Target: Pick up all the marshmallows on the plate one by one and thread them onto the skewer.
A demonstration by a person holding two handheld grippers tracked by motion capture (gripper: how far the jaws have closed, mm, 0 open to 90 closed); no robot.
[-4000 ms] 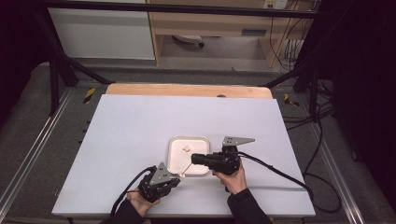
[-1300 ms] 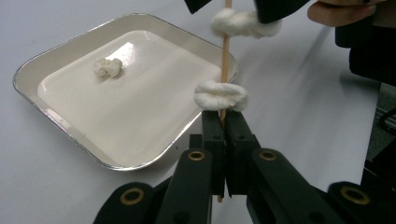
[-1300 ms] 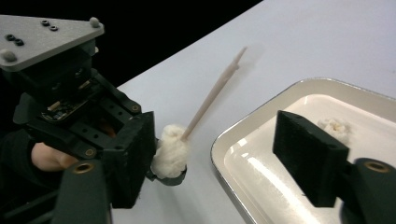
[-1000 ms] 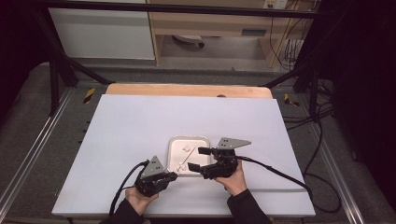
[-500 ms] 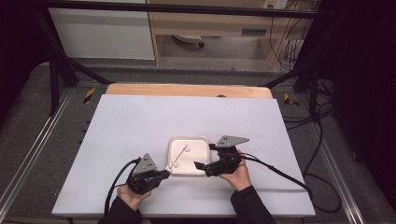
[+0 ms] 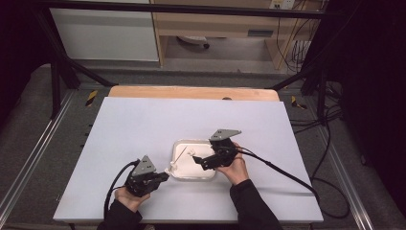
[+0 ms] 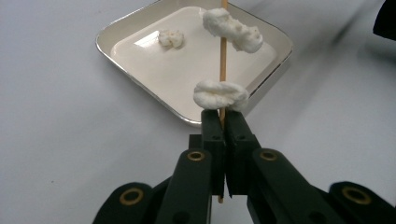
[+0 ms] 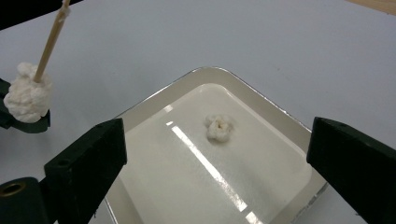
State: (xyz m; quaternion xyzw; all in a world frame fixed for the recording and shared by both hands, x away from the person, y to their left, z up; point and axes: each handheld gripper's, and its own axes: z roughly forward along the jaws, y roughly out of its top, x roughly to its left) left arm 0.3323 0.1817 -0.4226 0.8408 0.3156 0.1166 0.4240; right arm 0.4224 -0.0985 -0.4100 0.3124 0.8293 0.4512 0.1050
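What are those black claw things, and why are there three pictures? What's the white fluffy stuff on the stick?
The black claws are grippers, a bit like big tweezers, and a person holds one in each hand at a table. One picture comes from a camera up high, looking down. The other two come from small cameras riding on each gripper, looking along its two black jaws.

The left gripper is squeezed shut on a thin wooden skewer. Two soft white puffs are threaded on it: one right above the jaws, another higher up. What they are made of, I can't tell.

On the table sits a shallow white tray with one more white puff lying in it. The right gripper hangs over the tray with its jaws wide apart, holding nothing. They have just been opening.
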